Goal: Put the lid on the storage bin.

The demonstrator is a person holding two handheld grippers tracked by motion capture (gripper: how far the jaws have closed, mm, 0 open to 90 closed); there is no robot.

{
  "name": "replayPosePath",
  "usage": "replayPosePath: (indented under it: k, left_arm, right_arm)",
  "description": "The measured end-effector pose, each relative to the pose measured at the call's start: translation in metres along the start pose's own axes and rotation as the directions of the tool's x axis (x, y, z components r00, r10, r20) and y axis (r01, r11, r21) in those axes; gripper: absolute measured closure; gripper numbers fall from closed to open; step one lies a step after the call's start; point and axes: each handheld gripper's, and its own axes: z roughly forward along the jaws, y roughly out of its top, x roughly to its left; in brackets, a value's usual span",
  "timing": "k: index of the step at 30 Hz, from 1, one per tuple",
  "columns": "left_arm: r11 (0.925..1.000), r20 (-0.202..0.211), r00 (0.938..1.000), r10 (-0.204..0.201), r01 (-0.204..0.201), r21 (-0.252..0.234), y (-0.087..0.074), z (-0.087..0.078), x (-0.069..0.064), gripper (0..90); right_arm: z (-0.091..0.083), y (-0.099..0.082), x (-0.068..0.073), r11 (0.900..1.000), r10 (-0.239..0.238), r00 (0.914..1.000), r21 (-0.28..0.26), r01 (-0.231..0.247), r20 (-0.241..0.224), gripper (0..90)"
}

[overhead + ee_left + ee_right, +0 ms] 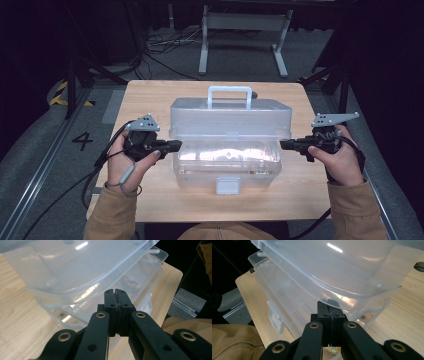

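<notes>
- High view: a clear plastic storage box (227,145), lid raised, sits mid-table (150,200) between the left gripper (176,145) and right gripper (284,145).
- Left gripper view: jaws pressed together, empty, under the lid's edge; it looks light, slick and flexible.
- Right gripper view: jaws likewise closed; the rim seems the safest hold.

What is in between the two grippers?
The clear plastic box with its lid partly raised sits between the left gripper and the right gripper, as the high view shows.

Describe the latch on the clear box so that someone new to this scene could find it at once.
On the wooden table stands a clear plastic box with its lid raised. The latch is the small frosted square tab at the middle of its near wall, more opaque than the clear wall around it.
</notes>
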Motion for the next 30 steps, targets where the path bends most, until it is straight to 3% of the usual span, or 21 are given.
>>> replayPosePath:
  k: [7, 18, 30]
  left_arm:
    - [0.9987, 0.003, 1.0000, -0.003, 0.002, 0.050, -0.0008, 0.0004, 0.0008, 87.9]
    - [0.9903, -0.005, 1.0000, 0.007, -0.006, 0.139, -0.0020, 0.0039, 0.0031, 87.0]
    - [0.9811, -0.009, 0.9999, -0.007, 0.009, 0.194, -0.0034, 0.0055, 0.0037, 88.5]
  right_arm:
    - [0.0009, -0.0006, 0.0015, 0.9989, -0.006, 0.9999, 0.045, 0.007, -0.009, 89.6]
    - [0.0024, -0.0021, 0.0044, 0.9936, -0.014, 0.9998, 0.111, 0.015, -0.016, 89.5]
    - [0.0040, -0.0039, 0.0048, 0.9857, -0.021, 0.9996, 0.167, 0.024, -0.019, 89.5]
